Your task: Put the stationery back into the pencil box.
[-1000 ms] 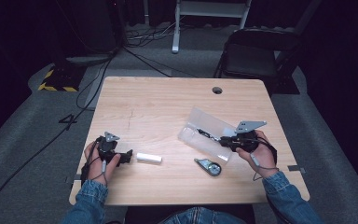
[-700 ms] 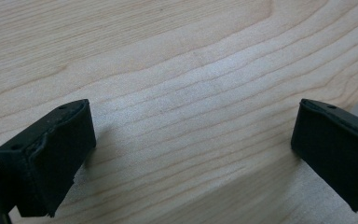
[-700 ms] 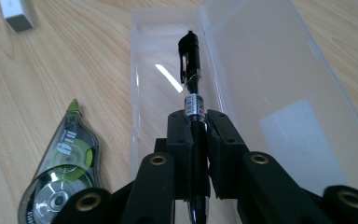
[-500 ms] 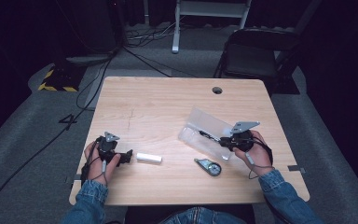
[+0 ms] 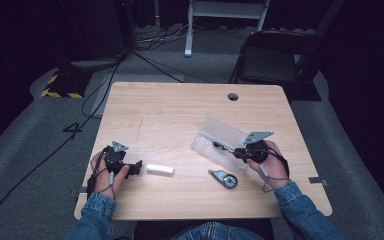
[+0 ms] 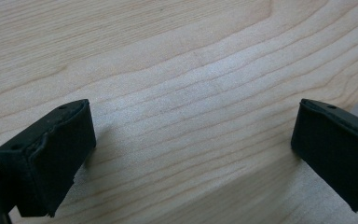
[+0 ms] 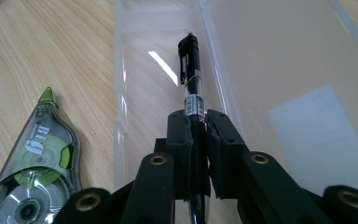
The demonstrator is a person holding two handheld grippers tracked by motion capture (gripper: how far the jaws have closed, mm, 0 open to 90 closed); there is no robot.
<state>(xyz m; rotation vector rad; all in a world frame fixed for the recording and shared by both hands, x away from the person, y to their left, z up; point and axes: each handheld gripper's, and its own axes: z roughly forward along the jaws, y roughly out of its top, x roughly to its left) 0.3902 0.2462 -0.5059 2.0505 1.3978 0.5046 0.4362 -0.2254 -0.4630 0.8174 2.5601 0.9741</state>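
Note:
A clear plastic pencil case (image 5: 220,139) lies open on the wooden table (image 5: 180,115), its lid tilted up. My right gripper (image 5: 230,149) is shut on a black pen (image 7: 189,70) and holds it inside the case's tray (image 7: 135,70); the pen's clip end points away from me. The jaws pinch the pen's barrel. A green-tipped correction tape dispenser (image 5: 223,178) (image 7: 35,172) rests beside the case's near side. A white eraser (image 5: 159,169) lies just right of my left gripper (image 5: 139,167). That left gripper (image 6: 186,154) is open over bare wood, nothing between its pads.
A round cable hole (image 5: 233,96) sits near the table's far edge. A black folding chair (image 5: 270,60) stands beyond the far right corner. Cables (image 5: 130,60) run over the grey floor at the left.
My right gripper has sunk a little with the pen, down into the case. The left gripper has kept still.

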